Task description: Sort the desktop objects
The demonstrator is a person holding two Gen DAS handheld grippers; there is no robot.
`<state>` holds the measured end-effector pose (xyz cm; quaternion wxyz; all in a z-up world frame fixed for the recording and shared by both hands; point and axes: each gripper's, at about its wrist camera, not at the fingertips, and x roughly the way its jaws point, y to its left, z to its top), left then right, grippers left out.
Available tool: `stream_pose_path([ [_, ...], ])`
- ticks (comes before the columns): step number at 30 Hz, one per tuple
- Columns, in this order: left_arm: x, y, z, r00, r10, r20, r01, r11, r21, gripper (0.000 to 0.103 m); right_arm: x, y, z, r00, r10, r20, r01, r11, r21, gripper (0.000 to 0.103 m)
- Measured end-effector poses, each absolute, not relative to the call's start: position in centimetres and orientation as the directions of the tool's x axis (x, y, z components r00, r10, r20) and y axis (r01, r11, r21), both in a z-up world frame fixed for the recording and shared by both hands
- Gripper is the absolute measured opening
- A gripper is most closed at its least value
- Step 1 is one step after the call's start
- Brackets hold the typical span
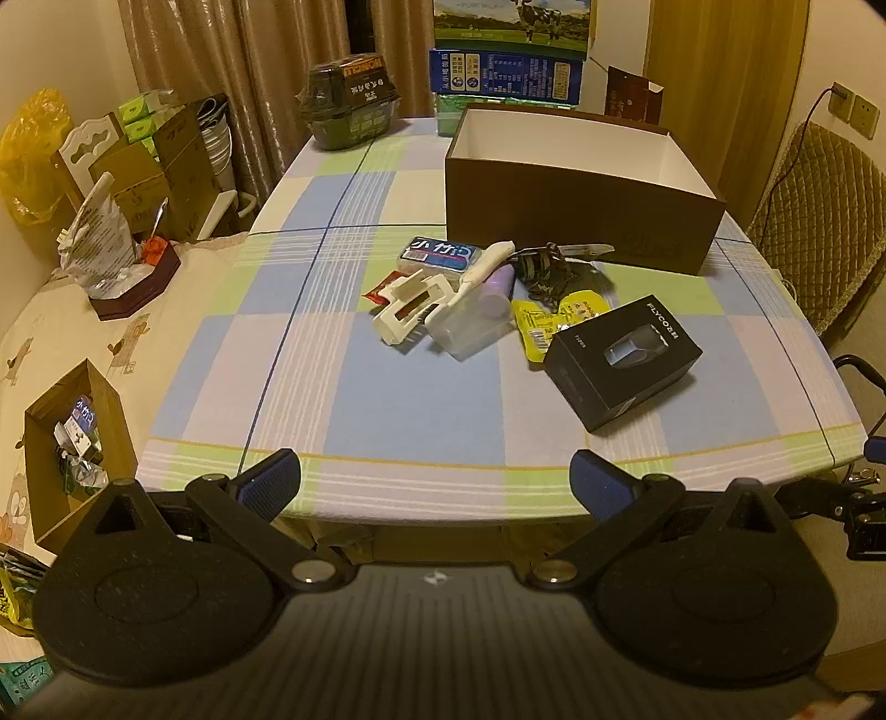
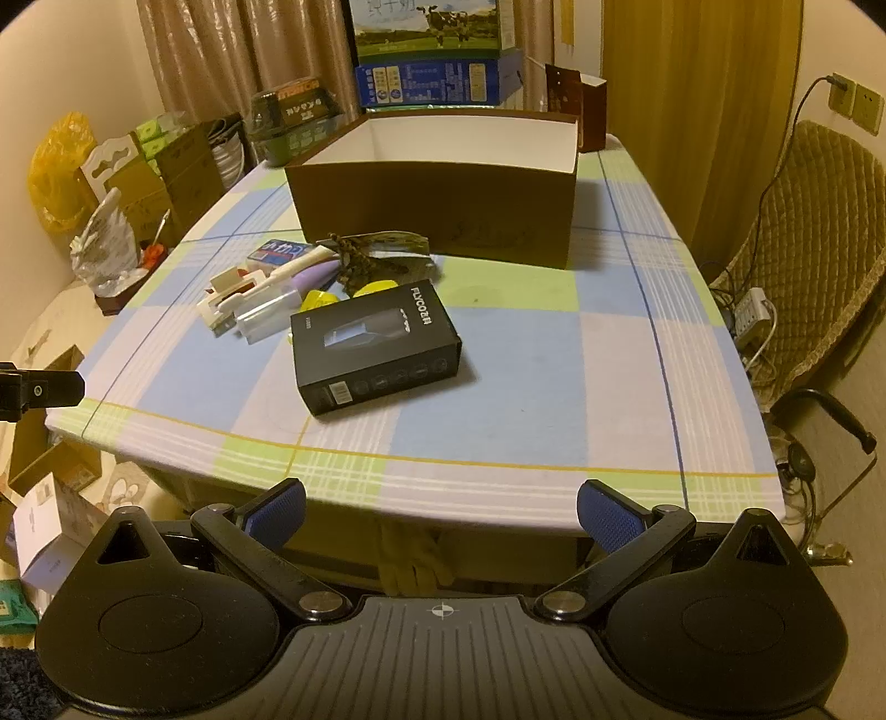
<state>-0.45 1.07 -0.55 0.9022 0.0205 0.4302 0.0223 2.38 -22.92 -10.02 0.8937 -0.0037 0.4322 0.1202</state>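
Both grippers hang back off the near edge of the table (image 1: 421, 399), tilted down at the clutter, nothing reached yet. Left gripper (image 1: 434, 482): fingers wide apart, empty. Right gripper (image 2: 440, 509): same, fingers spread, nothing between them. Looks like a start pose, chosen so both cameras take in the whole pile before a first pick.

Things to sort sit in a loose heap mid-table, just in front of the brown box (image 1: 581, 221). The box is open, white inside and empty as far as I can see, so probably the drop target; that's a guess. Nearest the edge is a black carton (image 2: 376, 346), lying flat and apart from the rest, an easy first grab for the right side. Behind it a yellow packet (image 1: 534, 327), partly under the carton. Then a clear case (image 1: 470, 321) with a purple tube (image 1: 495, 285) against it, a white clip (image 1: 410, 307), a blue pack (image 1: 437, 255), a red sachet (image 1: 379, 291) poking out, and a dark tangled cord (image 1: 545, 268) touching the box front. These overlap, so pulling one may drag its neighbours.

Surface: checked cloth, blue, green, pale pink, smooth and flat. Room is dim and warm-lit, with curtains behind, stacked milk cartons (image 2: 432, 33) at the far end, a padded chair (image 2: 814, 232) to the right, and cardboard boxes and bags crowding the left.
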Motion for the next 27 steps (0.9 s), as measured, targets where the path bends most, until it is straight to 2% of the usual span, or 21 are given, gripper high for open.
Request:
stream_pose_path([
  [27,-1.36,1.73,-0.85,0.626,0.060,-0.777,-0.034,0.998,0.049,0.102,1.61,-22.24,-10.24,0.589,0.209,-0.780,-0.229,0.970,0.086,0.101],
])
